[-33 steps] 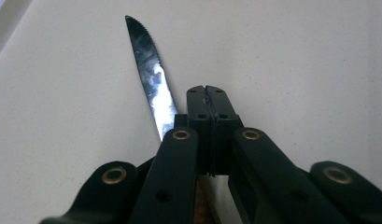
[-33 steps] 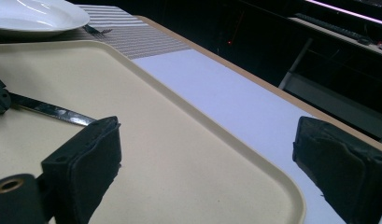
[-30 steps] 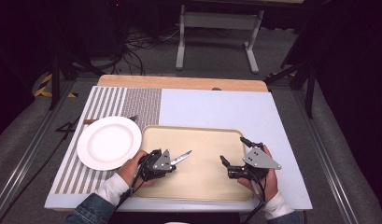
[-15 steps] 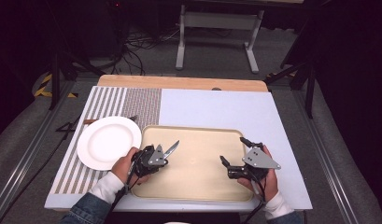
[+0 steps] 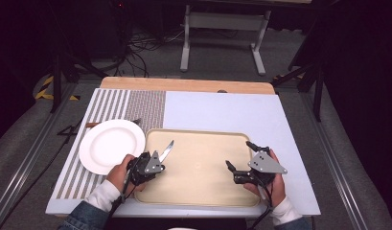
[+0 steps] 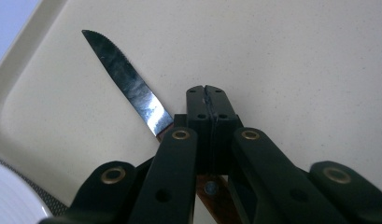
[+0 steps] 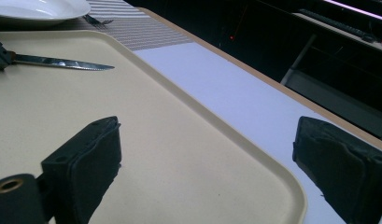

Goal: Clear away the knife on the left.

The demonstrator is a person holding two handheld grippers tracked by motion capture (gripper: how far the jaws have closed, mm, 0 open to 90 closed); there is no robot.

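A beige tray (image 5: 198, 191) lies on the near half of the table (image 5: 222, 112). A white round plate (image 5: 107, 146) sits just left of the tray, on a striped placemat (image 5: 131, 105). A fork (image 5: 131, 122) lies on the placemat, partly hidden behind the plate's far edge. Cables (image 5: 145, 45) trail across the grey floor (image 5: 222, 62) beyond the table, beside a metal stand (image 5: 222, 28).

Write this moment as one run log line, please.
left gripper: shut on knife | right gripper: open, idle | over tray
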